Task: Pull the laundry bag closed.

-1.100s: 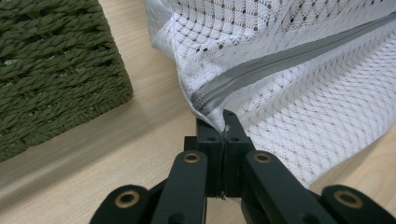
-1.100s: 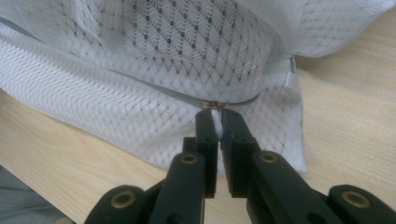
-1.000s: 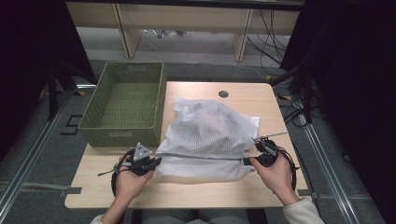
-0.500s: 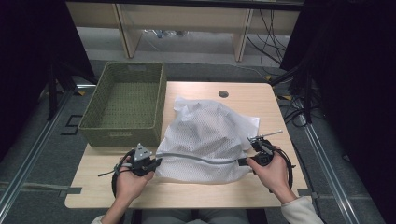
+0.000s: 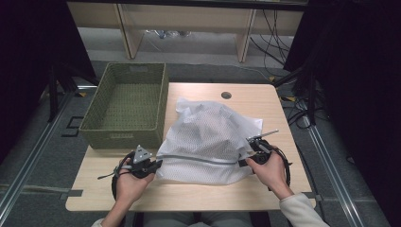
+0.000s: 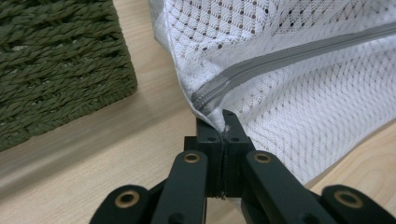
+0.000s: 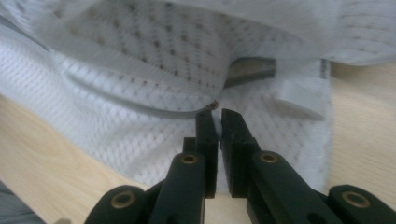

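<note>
**Mesh bag held at both ends of its zipper**

I see the white mesh laundry bag (image 5: 208,139) in the middle of the high view, lying on the wooden table (image 5: 189,196). It is puffed up like a soft dome, and its fabric has small regular holes. A grey zipper (image 5: 196,159) runs across its lower part, from left to right.

My left gripper (image 5: 153,165), at lower left of the bag, has its jaws pressed together on the bag's corner, just where the zipper ends (image 6: 205,98). My right gripper (image 5: 242,161), at the bag's lower right, pinches a small piece at the zipper line (image 7: 215,108), jaws almost together.

The green woven basket (image 5: 125,101) stands in the upper left, just beside the bag.
</note>
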`<action>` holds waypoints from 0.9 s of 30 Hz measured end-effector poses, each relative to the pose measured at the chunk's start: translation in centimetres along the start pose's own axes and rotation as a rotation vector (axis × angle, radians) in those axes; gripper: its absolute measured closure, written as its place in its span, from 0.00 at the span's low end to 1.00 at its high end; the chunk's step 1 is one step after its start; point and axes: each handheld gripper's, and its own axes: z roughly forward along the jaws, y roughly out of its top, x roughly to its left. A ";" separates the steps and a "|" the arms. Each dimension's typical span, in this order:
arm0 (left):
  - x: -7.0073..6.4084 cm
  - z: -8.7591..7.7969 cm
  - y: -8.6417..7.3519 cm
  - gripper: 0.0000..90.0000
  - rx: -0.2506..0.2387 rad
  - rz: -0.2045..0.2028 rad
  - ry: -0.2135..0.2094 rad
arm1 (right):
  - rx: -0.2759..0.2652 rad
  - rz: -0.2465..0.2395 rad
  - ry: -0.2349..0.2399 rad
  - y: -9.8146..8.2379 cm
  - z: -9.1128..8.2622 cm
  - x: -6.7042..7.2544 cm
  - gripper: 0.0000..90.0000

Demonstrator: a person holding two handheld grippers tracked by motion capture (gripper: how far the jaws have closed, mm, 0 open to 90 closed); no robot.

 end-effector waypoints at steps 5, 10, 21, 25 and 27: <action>0.4 -0.1 -0.2 0.99 0.017 0.004 -0.002 | -0.007 -0.008 0.014 0.0 -0.2 -0.7 0.97; 0.6 0.0 -0.3 0.99 -0.006 -0.031 -0.008 | -0.015 0.000 0.007 0.1 -0.4 -0.9 0.97; 0.6 -0.5 0.0 0.99 -0.027 -0.038 -0.008 | -0.031 -0.009 -0.019 0.2 -1.7 -0.4 0.97; 0.5 -0.7 0.1 0.99 -0.022 -0.038 -0.002 | -0.040 -0.013 -0.010 0.3 -2.4 0.3 0.97; 0.5 -0.7 0.0 0.99 -0.024 -0.040 -0.003 | -0.032 -0.034 0.026 0.3 -2.4 0.5 0.97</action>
